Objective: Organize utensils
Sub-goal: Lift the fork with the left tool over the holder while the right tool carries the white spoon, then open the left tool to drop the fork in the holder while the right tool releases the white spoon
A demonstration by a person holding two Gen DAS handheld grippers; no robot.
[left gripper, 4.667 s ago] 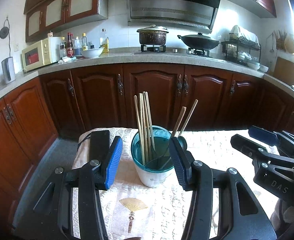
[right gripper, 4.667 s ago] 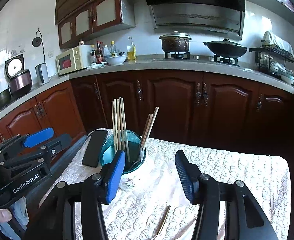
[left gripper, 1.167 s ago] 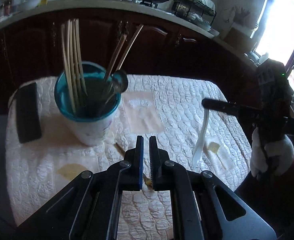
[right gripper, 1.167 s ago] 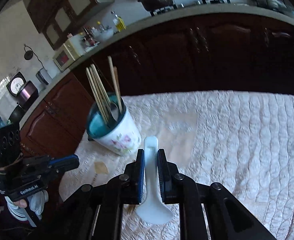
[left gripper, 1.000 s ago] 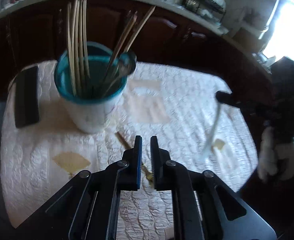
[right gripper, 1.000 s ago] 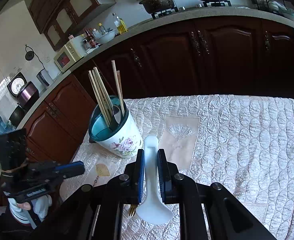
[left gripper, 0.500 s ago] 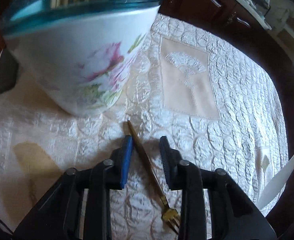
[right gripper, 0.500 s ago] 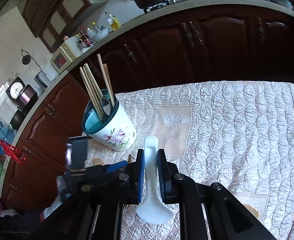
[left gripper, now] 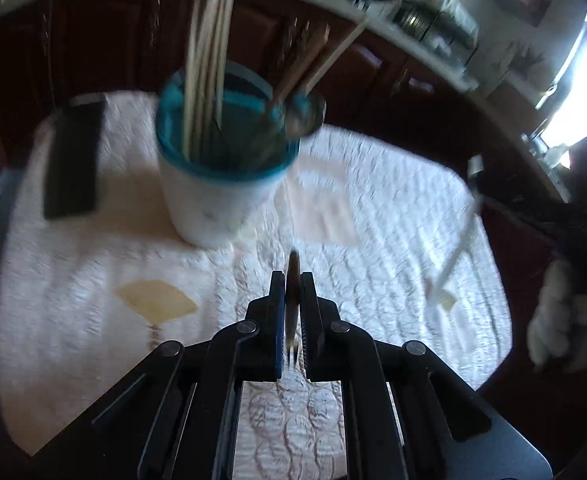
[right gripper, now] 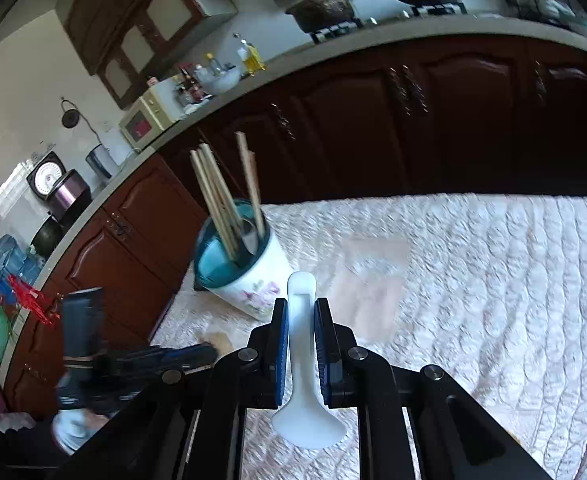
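utensils in both grippers, holder waiting

utensils are split between our two hands now. our left gripper (left gripper: pixel 292 280) has just been closing, and its pads are clenched on the thin gold fork (left gripper: pixel 293 300), which half a second ago lay loose on the quilted cloth (left gripper: pixel 373 208) between open jaws. the fork stands edge-on between the pads, handle tip poking out toward the holder, tines hanging below; the view is smeared, so we judge it lifted clear of the cloth but cannot be sure. our right gripper (right gripper: pixel 297 308) is clamped on the handle of the white plastic spoon (right gripper: pixel 302 360), bowl end nearest us, as it was a second ago.

that leaves both loose pieces in hand, and we judge the next step is dropping them into the teal-rimmed flowered holder (right gripper: pixel 249 276), far and left on the cloth, where chopsticks (right gripper: pixel 217 196) and a metal spoon already stand.

no writing is legible in the current views.
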